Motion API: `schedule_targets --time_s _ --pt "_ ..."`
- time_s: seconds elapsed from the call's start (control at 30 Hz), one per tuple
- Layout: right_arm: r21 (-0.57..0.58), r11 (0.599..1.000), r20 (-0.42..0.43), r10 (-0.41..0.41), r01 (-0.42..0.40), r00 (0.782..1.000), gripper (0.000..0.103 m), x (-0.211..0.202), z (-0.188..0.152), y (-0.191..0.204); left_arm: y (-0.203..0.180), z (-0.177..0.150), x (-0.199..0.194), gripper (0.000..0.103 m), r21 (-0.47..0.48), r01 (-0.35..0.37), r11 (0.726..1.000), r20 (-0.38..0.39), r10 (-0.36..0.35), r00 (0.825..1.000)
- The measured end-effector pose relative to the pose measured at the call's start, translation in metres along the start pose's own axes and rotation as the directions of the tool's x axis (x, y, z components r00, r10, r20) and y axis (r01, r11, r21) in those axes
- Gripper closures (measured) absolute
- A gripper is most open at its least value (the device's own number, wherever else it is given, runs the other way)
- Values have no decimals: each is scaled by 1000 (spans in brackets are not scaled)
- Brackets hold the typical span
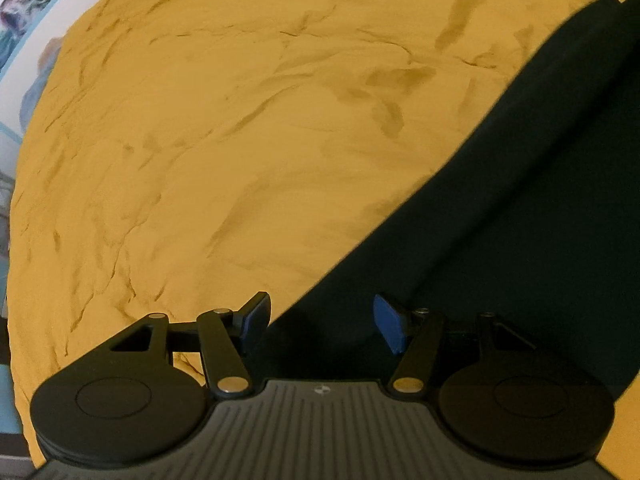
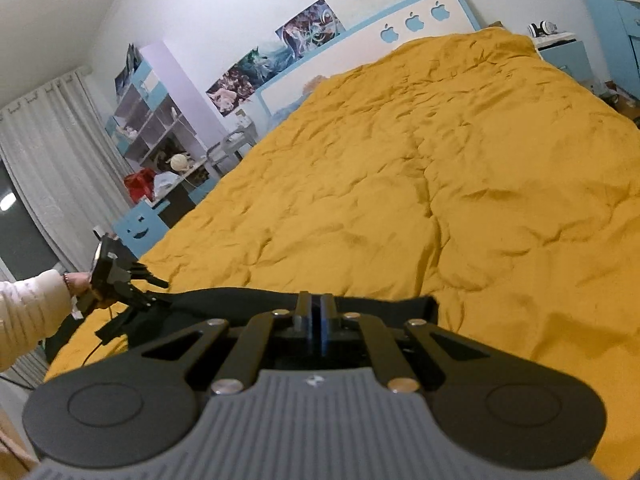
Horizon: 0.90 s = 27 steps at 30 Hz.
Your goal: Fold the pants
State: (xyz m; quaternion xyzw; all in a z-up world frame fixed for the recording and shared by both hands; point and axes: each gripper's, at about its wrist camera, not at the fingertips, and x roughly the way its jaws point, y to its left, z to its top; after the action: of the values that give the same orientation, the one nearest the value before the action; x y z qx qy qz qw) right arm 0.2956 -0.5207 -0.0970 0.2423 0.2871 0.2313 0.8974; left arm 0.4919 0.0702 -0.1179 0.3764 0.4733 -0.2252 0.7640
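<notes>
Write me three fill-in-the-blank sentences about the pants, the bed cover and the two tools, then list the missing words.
1. The dark pants lie on a ____ bed cover.
2. The right tool has its jaws ____.
3. The left tool has its jaws ____, with pants fabric below the gap.

Missing words: yellow; shut; open

Pants (image 2: 384, 305) spread on bed (image 2: 400, 184), low in right wrist frame, just beyond right claw (image 2: 316, 320). Left claw (image 2: 158, 292) at lower left, over pants' left end. Headboard (image 2: 360, 36) behind bed, upper centre. Shelf unit (image 2: 160, 112) left of bed; nightstand (image 2: 564, 52) upper right.
</notes>
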Motion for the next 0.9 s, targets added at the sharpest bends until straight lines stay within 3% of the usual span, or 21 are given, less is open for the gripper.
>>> schedule_targets --time_s 0.43,0.47,0.5,0.53,0.63,0.9 --pt "-9 1000 -54 11 -11 998 103 -19 -27 5 -30 21 9 34 179 -2 984 -44 10 999" --pt "-2 1000 -50 11 -11 999 103 -19 -28 4 -32 21 8 38 179 4 984 -44 4 999" --pt "2 1000 -45 8 -8 999 103 -19 -28 4 -32 21 7 53 175 8 985 -46 0 999" --pt "3 1000 -41 4 -4 999 103 -17 -27 3 -33 21 6 74 170 16 985 -51 -7 999" --pt "-4 1000 -22 -7 7 1000 103 -16 -21 6 -37 17 -3 95 153 8 988 -27 -4 1000" --pt "-7 1000 67 -7 7 998 103 -32 -13 22 -26 -6 -61 102 -51 -7 999 93 12 996"
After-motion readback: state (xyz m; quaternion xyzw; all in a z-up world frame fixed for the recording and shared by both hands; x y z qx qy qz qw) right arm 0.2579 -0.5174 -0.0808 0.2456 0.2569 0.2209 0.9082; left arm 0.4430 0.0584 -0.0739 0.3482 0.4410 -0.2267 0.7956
